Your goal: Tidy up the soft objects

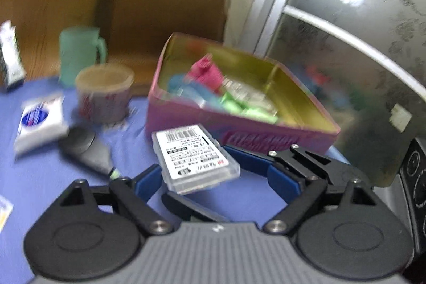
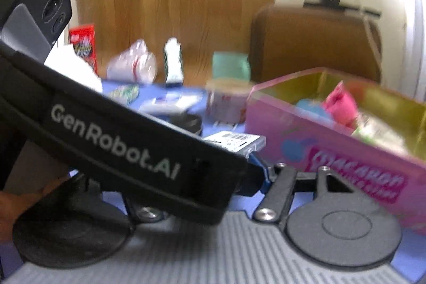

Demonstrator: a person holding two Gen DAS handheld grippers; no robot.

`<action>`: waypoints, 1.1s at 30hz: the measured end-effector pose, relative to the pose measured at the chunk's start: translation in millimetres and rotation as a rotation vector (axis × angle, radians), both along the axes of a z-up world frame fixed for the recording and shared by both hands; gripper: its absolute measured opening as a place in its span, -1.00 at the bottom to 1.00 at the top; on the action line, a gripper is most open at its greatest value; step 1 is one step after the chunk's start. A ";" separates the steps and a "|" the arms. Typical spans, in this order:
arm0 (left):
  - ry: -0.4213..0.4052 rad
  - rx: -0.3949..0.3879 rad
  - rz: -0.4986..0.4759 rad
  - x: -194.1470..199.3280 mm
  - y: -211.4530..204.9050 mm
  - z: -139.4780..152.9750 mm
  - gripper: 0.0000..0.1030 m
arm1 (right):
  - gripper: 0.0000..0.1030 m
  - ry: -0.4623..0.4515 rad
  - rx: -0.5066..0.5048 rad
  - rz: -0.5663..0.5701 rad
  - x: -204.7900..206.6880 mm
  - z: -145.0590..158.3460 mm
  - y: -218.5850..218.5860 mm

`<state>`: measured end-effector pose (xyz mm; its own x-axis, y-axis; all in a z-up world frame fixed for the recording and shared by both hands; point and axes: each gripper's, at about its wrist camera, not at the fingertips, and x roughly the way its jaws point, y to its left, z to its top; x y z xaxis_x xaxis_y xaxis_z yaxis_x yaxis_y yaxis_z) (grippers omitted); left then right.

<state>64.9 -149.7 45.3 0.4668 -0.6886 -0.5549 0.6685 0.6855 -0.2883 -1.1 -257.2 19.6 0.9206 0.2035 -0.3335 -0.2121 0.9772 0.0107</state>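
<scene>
A pink box with a gold inside stands on the blue cloth and holds soft items: a pink one, blue ones, green ones. My left gripper is open, its blue fingers on either side of a clear plastic case with a barcode label, just in front of the box. In the right wrist view the box is at right and the case is ahead. The left gripper's body hides most of my right gripper; one blue fingertip shows.
On the blue cloth are a tissue pack, a grey tool, a paper cup and a green mug. A brown chair stands behind. Bottles and packets lie at the far side.
</scene>
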 end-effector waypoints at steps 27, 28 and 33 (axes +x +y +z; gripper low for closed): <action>0.098 -0.031 -0.094 9.3 -36.2 3.0 0.76 | 0.39 0.034 -0.016 -0.098 -50.0 8.4 -91.8; 0.120 -0.026 -0.095 5.0 -35.7 -3.6 0.76 | 0.62 0.068 -0.021 -0.103 -57.9 0.3 -92.8; 0.201 -0.003 -0.114 -12.0 -40.2 -25.4 0.91 | 0.37 0.207 -0.029 -0.113 -72.6 -34.8 -85.7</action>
